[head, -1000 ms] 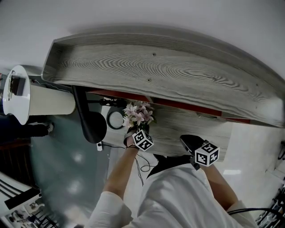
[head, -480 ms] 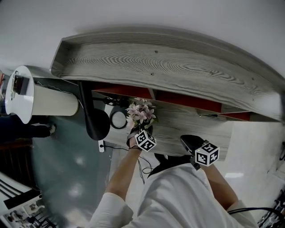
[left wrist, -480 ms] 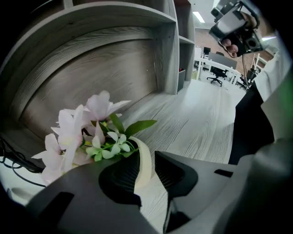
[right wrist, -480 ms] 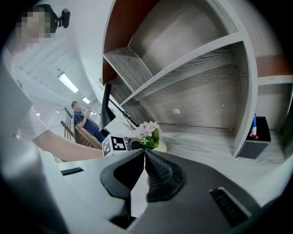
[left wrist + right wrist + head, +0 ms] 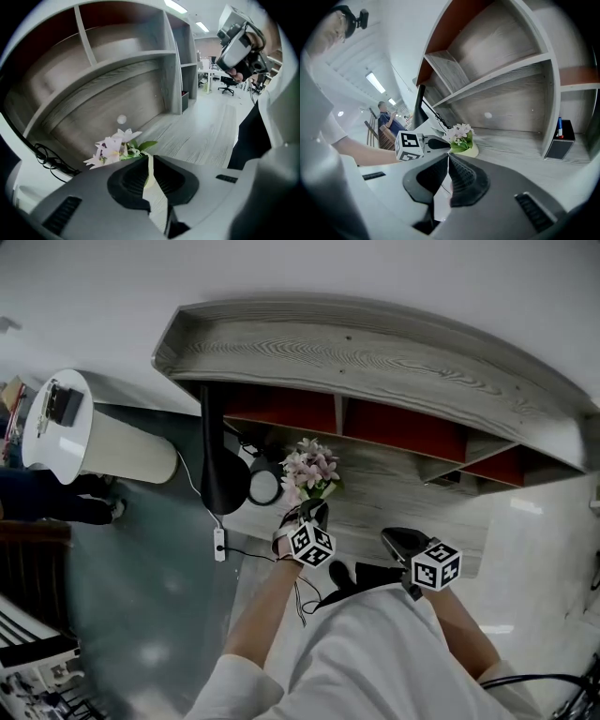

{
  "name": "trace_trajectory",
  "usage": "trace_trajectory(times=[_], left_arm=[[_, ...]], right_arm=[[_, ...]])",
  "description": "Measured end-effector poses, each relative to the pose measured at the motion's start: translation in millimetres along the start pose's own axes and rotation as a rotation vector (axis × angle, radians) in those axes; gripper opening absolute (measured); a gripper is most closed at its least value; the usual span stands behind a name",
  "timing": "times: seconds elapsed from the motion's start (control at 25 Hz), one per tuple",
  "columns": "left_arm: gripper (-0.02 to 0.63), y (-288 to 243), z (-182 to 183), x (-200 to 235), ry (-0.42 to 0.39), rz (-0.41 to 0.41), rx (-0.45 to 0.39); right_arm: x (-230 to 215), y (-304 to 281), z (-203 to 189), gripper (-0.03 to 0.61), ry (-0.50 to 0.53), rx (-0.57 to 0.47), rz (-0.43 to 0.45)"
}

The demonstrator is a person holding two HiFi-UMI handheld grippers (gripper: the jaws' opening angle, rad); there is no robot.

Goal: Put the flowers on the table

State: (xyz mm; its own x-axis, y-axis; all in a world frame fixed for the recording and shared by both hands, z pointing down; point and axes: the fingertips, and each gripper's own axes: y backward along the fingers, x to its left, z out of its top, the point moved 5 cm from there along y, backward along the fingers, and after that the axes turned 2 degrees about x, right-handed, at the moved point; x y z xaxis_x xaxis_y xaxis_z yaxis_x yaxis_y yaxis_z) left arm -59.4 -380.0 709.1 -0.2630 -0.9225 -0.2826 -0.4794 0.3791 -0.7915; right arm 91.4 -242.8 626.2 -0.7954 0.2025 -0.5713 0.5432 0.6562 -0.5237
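- Cables [image 5: 47, 157], below the shelf unit's [image 5: 394, 381] left end: loose loops. Likely snag if the load swings that way.
- Flowers [image 5: 311, 468] in a pale pot [image 5: 472, 151], in front of the shelf unit's left compartment, over the tabletop [image 5: 403, 493] near its left edge. Cannot tell whether the base touches down.
- Left tool [image 5: 311, 512]: jaws have just been closing and now pinch the pot's thin rim. With an edge-only hold, the pot may pivot, tilt or slip. Let go this close to the edge, it could tip off.
- Right tool [image 5: 398, 540], in front of the shelf unit's middle: jaws pressed together, nothing between. It is apart from the pot and gives no support.
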Motion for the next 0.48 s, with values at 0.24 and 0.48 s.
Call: trace_trajectory(times=[0.24,0.48], left_arm=[[0.035,51.9,-2.9,-16.2,0.015,0.053,-0.069],[0.011,100.2,-13.3,-38.2,0.039,0.087,-0.111]], right_arm=[[30.2,13.5,-21.3,0.018,0.023,-0.02,0.0],[55.0,29.2,-37.3,0.018,0.048,-0.058,-0.015]])
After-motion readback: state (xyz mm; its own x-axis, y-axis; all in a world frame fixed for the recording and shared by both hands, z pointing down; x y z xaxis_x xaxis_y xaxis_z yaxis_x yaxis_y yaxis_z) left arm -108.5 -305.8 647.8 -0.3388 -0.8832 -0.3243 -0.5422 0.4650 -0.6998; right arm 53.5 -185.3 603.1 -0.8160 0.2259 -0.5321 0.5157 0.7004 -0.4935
